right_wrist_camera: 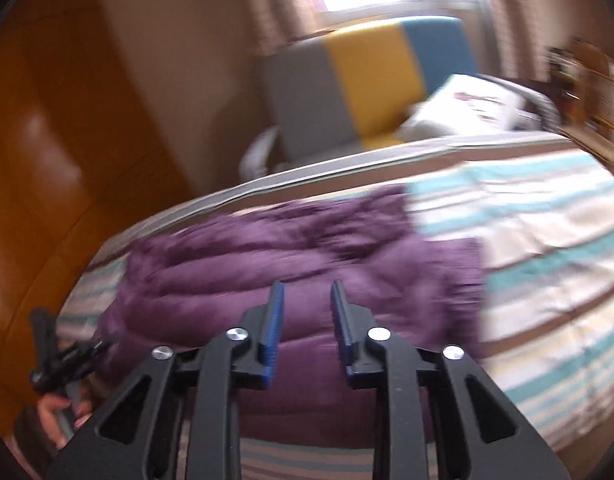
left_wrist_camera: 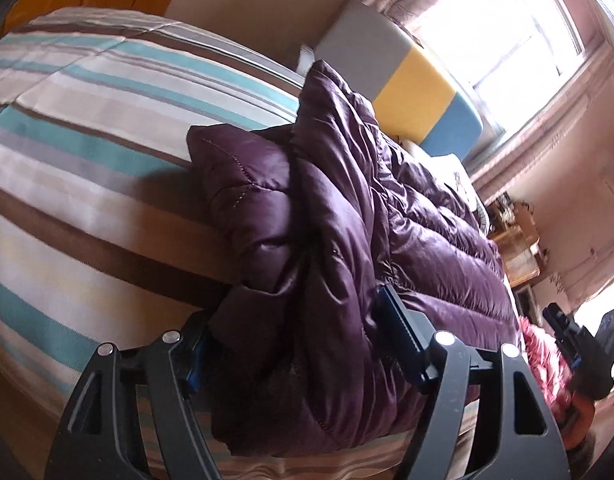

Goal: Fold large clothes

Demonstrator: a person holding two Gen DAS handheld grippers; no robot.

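L gripper [left_wrist_camera: 303, 344] jaws pinch puffy quilted purple jacket [left_wrist_camera: 347, 208] on striped bed [left_wrist_camera: 87, 128]; R gripper [right_wrist_camera: 307, 320] jaws spread, holding nothing.

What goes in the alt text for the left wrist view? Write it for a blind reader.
The left gripper is clamped on a bunched fold of a shiny purple puffer jacket lying on a striped bedspread. A bright window is behind.
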